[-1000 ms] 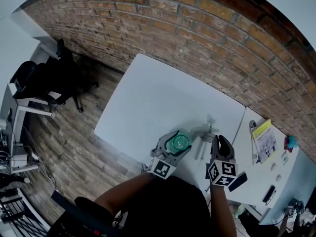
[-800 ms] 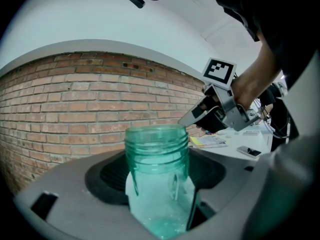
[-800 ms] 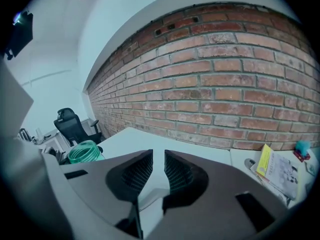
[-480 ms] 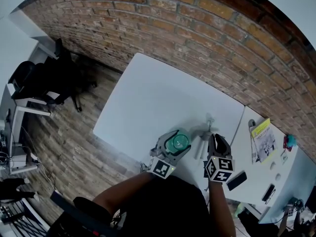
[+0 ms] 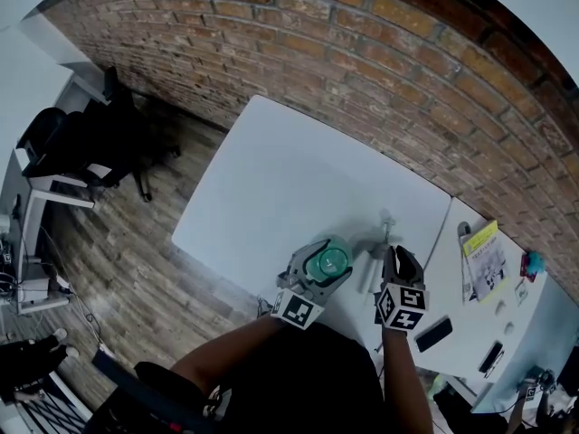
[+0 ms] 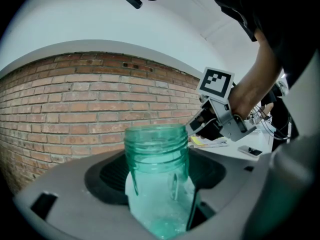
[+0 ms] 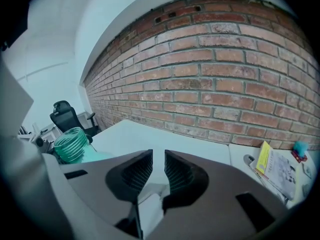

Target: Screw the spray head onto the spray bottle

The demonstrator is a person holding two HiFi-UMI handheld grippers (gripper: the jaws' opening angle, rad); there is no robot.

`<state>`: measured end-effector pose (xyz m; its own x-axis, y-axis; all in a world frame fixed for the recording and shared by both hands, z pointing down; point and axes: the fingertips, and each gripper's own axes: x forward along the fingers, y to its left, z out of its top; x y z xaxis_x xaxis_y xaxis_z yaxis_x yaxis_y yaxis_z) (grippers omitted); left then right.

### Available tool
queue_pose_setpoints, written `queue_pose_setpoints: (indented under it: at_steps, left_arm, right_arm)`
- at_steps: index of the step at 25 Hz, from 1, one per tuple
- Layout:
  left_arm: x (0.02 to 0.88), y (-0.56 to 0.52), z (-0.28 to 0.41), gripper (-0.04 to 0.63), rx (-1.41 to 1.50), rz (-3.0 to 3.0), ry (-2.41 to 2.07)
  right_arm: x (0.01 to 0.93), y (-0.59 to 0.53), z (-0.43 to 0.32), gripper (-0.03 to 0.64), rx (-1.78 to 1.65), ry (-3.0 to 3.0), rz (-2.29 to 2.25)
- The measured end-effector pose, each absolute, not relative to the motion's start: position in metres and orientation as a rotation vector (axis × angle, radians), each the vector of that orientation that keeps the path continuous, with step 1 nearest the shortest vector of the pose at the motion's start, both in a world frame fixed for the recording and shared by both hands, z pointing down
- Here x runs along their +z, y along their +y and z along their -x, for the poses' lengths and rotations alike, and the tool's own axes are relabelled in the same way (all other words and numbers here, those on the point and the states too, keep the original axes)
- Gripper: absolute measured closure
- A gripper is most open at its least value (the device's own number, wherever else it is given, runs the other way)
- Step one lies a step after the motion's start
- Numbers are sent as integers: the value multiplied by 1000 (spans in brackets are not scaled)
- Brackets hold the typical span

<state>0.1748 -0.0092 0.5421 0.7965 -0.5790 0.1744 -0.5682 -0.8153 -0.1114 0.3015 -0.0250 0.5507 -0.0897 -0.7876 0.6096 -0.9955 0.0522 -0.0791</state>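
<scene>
Our left gripper [image 5: 322, 268] clamps the upright spray bottle [image 5: 327, 260]. The spray head [image 5: 382, 242] lies flat on the table [image 5: 289, 179], tube toward us, just ahead of our right gripper [image 5: 399, 262], whose narrowly parted jaws hold nothing.

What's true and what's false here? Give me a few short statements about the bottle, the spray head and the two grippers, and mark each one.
1. The left gripper holds the green spray bottle, whose threaded neck is bare. True.
2. The spray head is screwed onto the bottle. False: it lies on the white table, off the bottle, next to the right gripper.
3. The right gripper is clamped on the spray head. False: its jaws stand a narrow gap apart with nothing between the pads.
4. A brick wall runs along the far side of the table. True.
</scene>
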Motion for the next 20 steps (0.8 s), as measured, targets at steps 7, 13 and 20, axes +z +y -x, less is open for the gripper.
queue_pose_setpoints:
  at_steps: [7,13,20]
  left_arm:
    - [544,-9,-175,263,-318,2929,934]
    - [543,-9,-174,264,-320,2927,929]
    - [546,-7,-175,263,-327,2936,937]
  right_arm:
    - [561,-32,-307,560,710,-1912,-1790]
    - [568,-37,-308,560,714,-1909,-1785]
    - [580,-40,-317,560,705,-1872,-1770]
